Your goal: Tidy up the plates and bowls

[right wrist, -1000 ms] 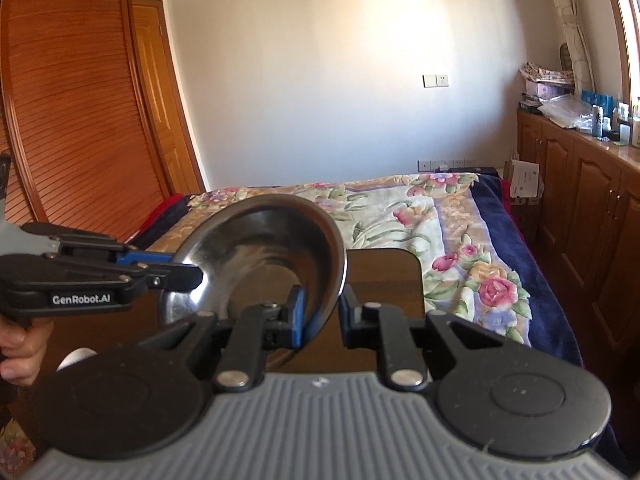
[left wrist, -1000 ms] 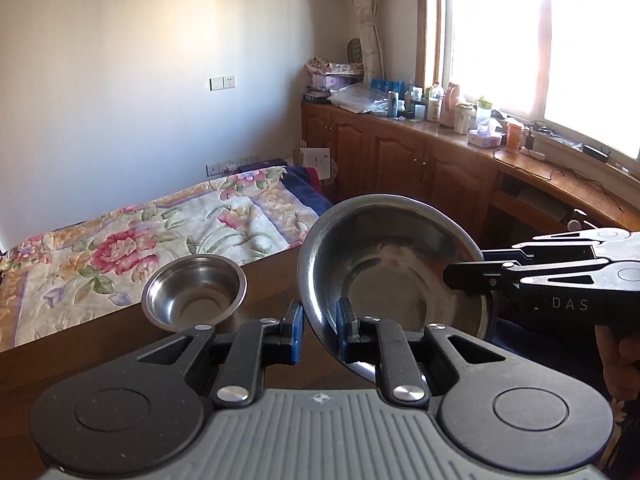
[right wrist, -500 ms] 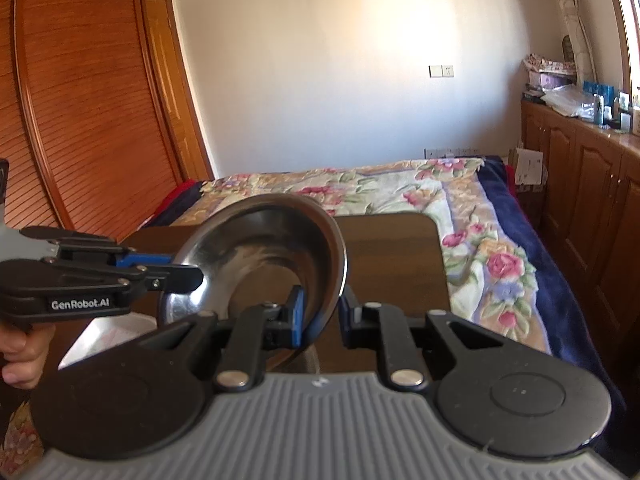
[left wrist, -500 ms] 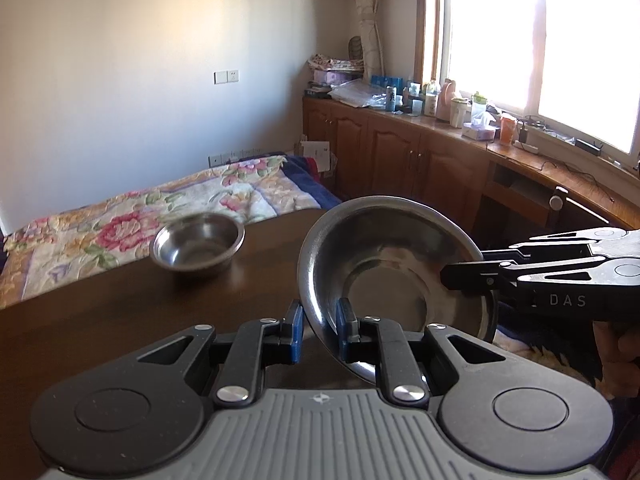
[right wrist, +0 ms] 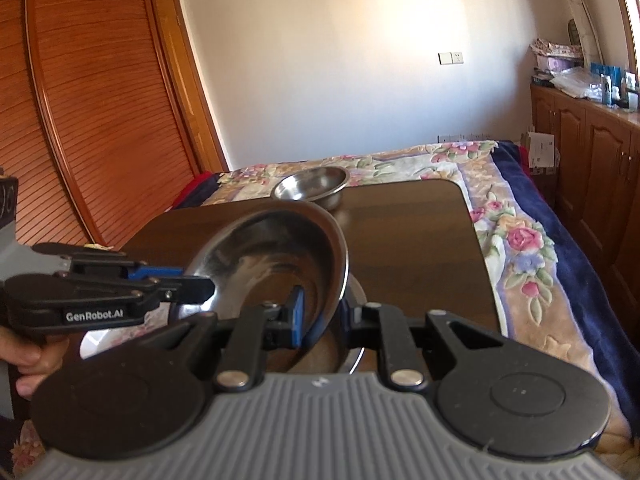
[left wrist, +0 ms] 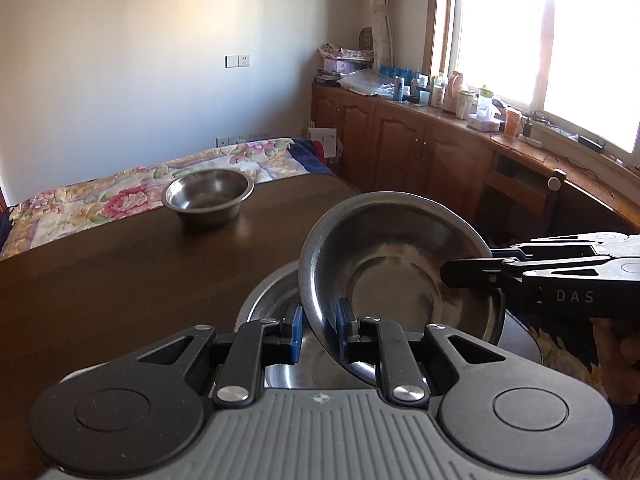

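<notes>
A shallow steel plate (left wrist: 400, 272) hangs tilted above the dark wooden table (left wrist: 120, 280), gripped at two opposite rims. My left gripper (left wrist: 318, 328) is shut on its near rim in the left wrist view. From the right, my right gripper (left wrist: 452, 276) clamps the other side. In the right wrist view the plate (right wrist: 280, 256) sits between the right gripper (right wrist: 322, 316) pads, and the left gripper (right wrist: 200, 288) comes in from the left. Directly under the held plate lies a second steel plate (left wrist: 272, 292), partly hidden. A small steel bowl (left wrist: 208, 196) stands at the table's far edge.
A floral bedspread (right wrist: 516, 236) lies beyond and right of the table. Wooden cabinets (left wrist: 400, 148) with bottles run under the window. A louvred wardrobe (right wrist: 80, 120) is at the left. Something white (right wrist: 96, 344) shows beneath the left gripper. A hand (right wrist: 24, 364) holds the left gripper.
Both grippers have carried the plate forward and down over the table. The second steel plate has come into view beneath it, and the small bowl now sits farther off.
</notes>
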Tool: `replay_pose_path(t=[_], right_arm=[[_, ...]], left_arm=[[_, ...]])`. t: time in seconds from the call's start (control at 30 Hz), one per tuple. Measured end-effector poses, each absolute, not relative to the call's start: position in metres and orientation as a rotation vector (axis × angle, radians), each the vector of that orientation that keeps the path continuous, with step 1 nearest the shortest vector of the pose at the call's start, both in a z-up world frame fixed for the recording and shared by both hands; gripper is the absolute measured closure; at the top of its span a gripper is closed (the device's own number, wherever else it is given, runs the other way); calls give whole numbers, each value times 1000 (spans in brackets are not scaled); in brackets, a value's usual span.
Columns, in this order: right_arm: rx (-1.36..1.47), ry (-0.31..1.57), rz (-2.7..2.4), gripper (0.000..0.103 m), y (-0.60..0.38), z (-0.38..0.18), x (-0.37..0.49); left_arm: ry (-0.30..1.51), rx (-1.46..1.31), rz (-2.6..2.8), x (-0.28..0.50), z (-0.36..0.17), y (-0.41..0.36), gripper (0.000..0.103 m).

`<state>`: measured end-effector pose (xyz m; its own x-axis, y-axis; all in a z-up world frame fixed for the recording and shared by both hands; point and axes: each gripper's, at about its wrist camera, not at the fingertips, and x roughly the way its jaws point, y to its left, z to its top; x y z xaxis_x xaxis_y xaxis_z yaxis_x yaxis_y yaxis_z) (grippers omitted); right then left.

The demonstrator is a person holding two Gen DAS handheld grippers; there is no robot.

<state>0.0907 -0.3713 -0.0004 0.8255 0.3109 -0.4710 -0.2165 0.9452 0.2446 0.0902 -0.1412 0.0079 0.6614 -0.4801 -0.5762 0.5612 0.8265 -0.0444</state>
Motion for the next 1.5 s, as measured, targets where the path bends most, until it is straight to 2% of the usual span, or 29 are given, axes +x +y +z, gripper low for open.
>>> replay_pose_path(t=[0.23, 0.33, 0.63, 0.73, 1.5], right_arm=[[202, 545, 275, 83, -367, -11, 91], [191, 549, 267, 87, -364, -16, 91], [162, 569, 252, 91, -357, -27, 96], [135, 572, 250, 95, -353, -26, 98], [49, 563, 244, 90, -348, -9, 102]], left_arm=[[627, 143, -582, 97, -3, -143, 84], [625, 168, -567, 97, -8, -146, 84], [638, 209, -543, 102, -21, -144, 84], [630, 217, -535, 102, -23, -142, 85], [573, 122, -530, 91, -1, -119, 85]])
